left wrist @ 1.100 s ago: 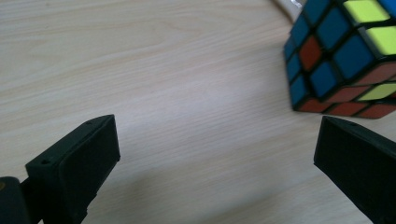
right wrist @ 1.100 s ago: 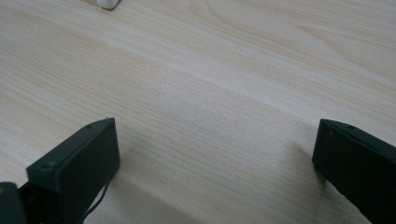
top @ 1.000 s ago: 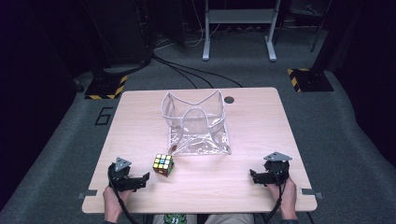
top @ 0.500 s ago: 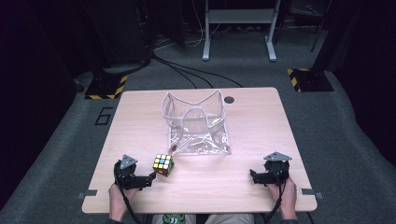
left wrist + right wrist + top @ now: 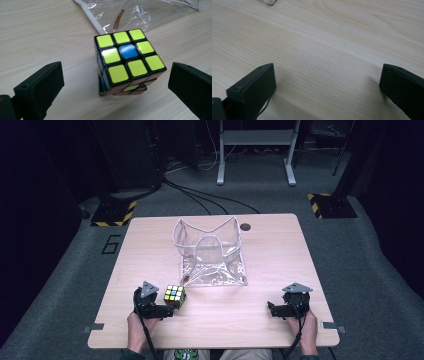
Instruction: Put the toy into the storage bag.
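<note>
Left tool [image 5: 165,310] at near-left of counter [image 5: 280,255]: jaws spread wide, nothing gripped. Left gripper view puts the Rubik's cube [image 5: 128,60] between the jaws but ahead of them, clear gaps both sides, no contact. Cube sits on counter, near-left, just beside the tool and just short of the bag's near-left corner. Top face yellow w/ blue centre; one corner toward the tool.

Right tool [image 5: 280,310] at near-right, held low over counter: jaws wide apart, empty; bare wood between them in right gripper view. Well apart from cube and bag.

Hard to make out: cube's lower side faces in shadow, colours partly unreadable (some red, blue, yellow). Person's hands cut off at bottom edge of high view. Small white corner at top edge of right gripper view, cut off, can't ID.

Further out: clear plastic bag [image 5: 212,252] at counter centre, mouth open and standing up, white-trimmed rim; its base lies flat toward the person. Bag edge and trim also seen just behind cube in left gripper view [image 5: 140,12]. Dark round hole [image 5: 244,227] in counter beyond bag. Past the counter: grey floor, black cables [image 5: 200,195], metal frame legs [image 5: 255,150]. Nothing between left tool and cube.
</note>
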